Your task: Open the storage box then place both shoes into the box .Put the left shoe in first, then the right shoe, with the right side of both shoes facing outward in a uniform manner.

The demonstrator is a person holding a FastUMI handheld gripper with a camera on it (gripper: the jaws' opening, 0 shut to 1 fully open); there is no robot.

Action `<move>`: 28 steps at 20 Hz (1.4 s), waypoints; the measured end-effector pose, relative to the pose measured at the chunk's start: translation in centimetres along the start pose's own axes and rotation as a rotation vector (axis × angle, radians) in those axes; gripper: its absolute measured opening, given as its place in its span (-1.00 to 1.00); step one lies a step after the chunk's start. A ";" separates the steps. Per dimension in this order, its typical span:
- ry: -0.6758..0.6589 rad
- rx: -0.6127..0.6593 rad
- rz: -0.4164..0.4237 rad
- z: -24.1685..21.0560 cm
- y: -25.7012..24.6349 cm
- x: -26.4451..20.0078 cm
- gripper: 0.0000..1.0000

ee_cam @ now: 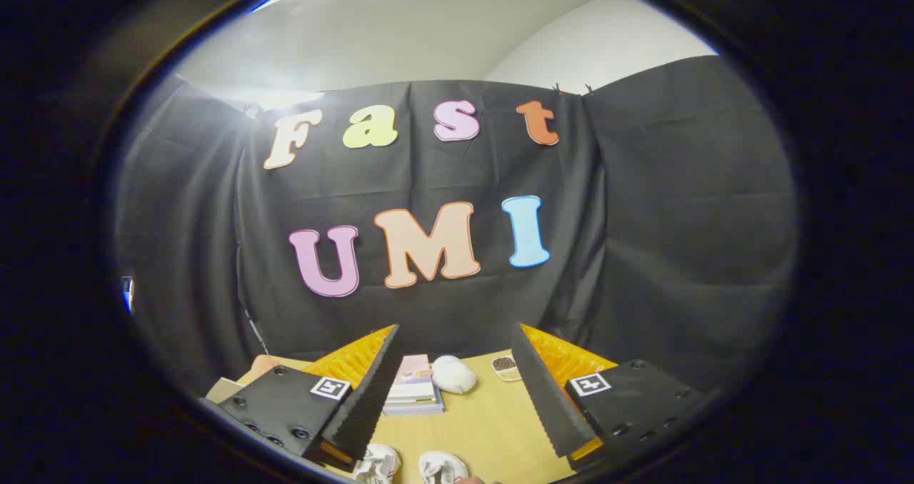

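The black cloth wall (643,241) is the biggest thing ahead of me, hanging in soft vertical folds and creases, matte, with a bright glare of light on its upper left. Above it a smooth pale ceiling (400,34) curves away.

Below the cloth lies the table (485,420), a flat tan surface with a dull, even finish, bare between my fingers.

My gripper (457,398) is spread wide, the 2 fingers well apart and pinching nothing. Each finger is a black wedge-shaped pad (371,391) with a finely ridged, saw-toothed inner face, backed by ribbed orange plastic and bolted to a flat black plate that carries a small square black-and-white marker.

Between the fingers and beyond them, a stack of thin books (414,395) lies flat, rectangular, with pale covers and layered page edges. Just beside it on the right sits a white lump (455,374), rounded and soft-looking, like crumpled cloth or paper; I cannot tell which. Further right, near my right finger, is a small rounded dish (505,366) with dark grainy contents.

The 2 shoes (410,466) lie closest to me, low between my fingers: white, small, with rounded shapes and wrinkled fabric-like uppers, side by side and slightly apart. Only their tops show.
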State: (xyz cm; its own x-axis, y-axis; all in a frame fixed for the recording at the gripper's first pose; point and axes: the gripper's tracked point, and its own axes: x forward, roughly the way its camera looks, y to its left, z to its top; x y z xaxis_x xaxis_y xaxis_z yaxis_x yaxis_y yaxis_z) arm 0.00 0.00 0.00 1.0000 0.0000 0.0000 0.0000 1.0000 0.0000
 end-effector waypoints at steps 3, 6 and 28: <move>0.005 -0.022 0.033 0.7 -1.4 2.9 0.91; 0.000 -0.036 0.045 1.2 -3.6 5.2 0.91; 0.155 0.242 0.129 -8.0 6.1 1.9 0.91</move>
State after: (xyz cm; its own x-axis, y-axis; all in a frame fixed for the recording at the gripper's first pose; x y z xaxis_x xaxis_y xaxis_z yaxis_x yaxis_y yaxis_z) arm 1.92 6.12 -8.02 0.9798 0.1454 -0.1373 -0.1082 0.9628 0.2476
